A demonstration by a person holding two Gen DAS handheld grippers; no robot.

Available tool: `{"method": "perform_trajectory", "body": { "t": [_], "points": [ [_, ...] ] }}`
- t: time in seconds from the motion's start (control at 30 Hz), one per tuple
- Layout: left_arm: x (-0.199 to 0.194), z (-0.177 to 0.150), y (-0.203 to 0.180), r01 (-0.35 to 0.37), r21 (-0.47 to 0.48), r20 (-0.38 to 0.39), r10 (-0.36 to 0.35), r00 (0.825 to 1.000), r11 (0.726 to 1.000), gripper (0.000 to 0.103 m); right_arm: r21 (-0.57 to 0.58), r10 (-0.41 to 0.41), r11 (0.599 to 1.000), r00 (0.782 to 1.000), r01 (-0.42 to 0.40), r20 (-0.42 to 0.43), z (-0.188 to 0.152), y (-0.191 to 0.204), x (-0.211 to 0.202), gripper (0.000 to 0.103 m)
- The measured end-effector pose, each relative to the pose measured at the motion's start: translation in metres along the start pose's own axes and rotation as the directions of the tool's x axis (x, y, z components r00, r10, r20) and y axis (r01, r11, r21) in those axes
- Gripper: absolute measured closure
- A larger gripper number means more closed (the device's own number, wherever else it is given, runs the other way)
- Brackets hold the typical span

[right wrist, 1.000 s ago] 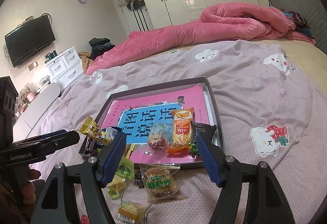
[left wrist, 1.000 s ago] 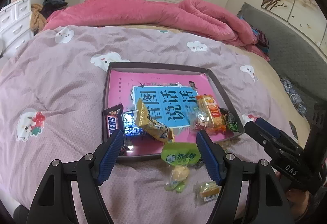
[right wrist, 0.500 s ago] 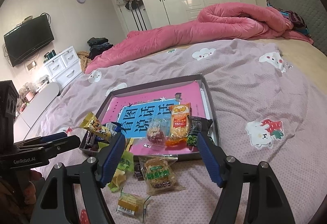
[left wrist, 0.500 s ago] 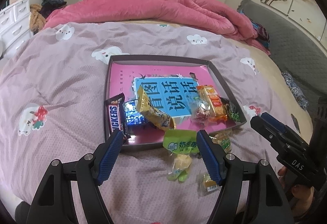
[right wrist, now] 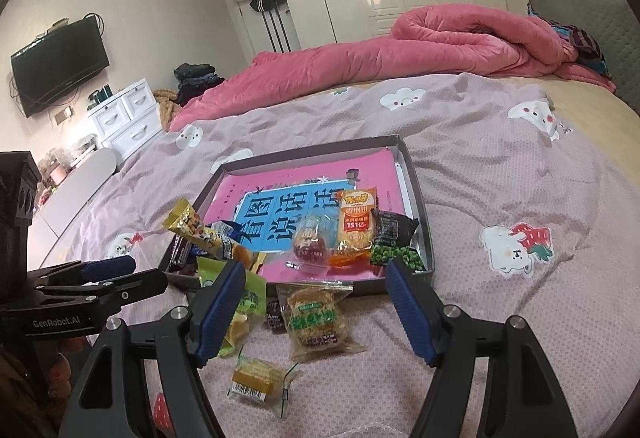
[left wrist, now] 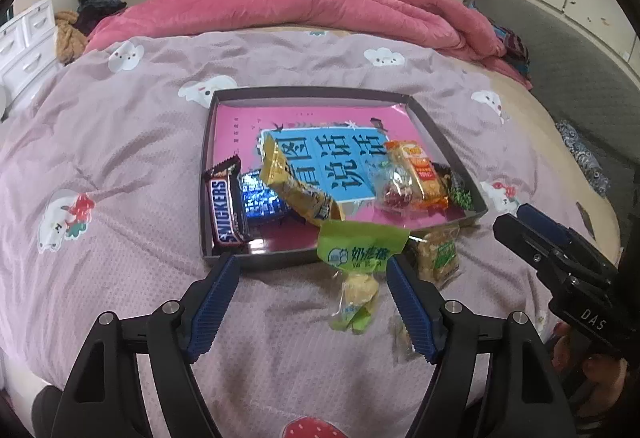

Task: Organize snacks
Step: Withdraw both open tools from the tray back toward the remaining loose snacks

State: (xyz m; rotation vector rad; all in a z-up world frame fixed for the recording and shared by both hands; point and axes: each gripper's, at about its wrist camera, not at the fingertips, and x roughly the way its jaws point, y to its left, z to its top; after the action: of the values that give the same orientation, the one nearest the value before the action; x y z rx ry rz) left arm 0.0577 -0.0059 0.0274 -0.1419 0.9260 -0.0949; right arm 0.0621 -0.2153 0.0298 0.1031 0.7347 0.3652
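Note:
A dark shallow tray point(left wrist: 208, 158) point(right wrist: 422, 222) with a pink and blue liner lies on the bed. In it are a Snickers bar point(left wrist: 226, 212), a blue packet point(left wrist: 262, 200), a yellow packet point(left wrist: 294, 188) point(right wrist: 196, 230), an orange packet point(left wrist: 420, 172) point(right wrist: 356, 228), a clear red candy point(right wrist: 310, 246) and a green pea pack point(right wrist: 396, 254). In front of the tray lie a green packet point(left wrist: 360, 250) point(right wrist: 250, 298), a biscuit pack point(right wrist: 316, 322) point(left wrist: 438, 258) and a small yellow cake point(right wrist: 256, 382). My left gripper point(left wrist: 312, 302) and right gripper point(right wrist: 314, 312) are open and empty above these loose snacks.
The bed has a mauve sheet with cartoon prints point(left wrist: 120, 126). A pink duvet point(left wrist: 320, 10) is heaped at the far side. White drawers point(right wrist: 128, 118) and a wall TV point(right wrist: 60, 66) stand to the left. A grey headboard point(left wrist: 560, 70) runs along the right.
Both grippers have drawn back from the tray a little, so the tray and snacks sit farther off. Both stay open. No snack has moved.

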Motion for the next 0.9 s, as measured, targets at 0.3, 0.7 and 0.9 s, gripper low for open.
{"method": "perform_trajectory", "body": {
  "t": [0.3, 0.7, 0.9],
  "points": [
    [0.004, -0.012, -0.004, -0.002, 0.007, -0.026, 0.002, 1.0, 1.0, 0.025, -0.015, -0.008, 1.0, 1.0, 0.008, -0.009, -0.007, 0.003, -0.005, 0.026],
    [0.012, -0.022, -0.007, 0.014, 0.022, -0.062, -0.012, 0.998, 1.0, 0.025, -0.053, -0.028, 0.998, 0.998, 0.025, -0.058, -0.017, 0.008, 0.002, 0.026],
    [0.024, -0.028, -0.01, 0.02, 0.023, -0.095, -0.018, 0.995, 1.0, 0.025, -0.059, -0.033, 0.998, 0.995, 0.027, -0.099, -0.023, 0.006, 0.013, 0.026]
  ]
}}
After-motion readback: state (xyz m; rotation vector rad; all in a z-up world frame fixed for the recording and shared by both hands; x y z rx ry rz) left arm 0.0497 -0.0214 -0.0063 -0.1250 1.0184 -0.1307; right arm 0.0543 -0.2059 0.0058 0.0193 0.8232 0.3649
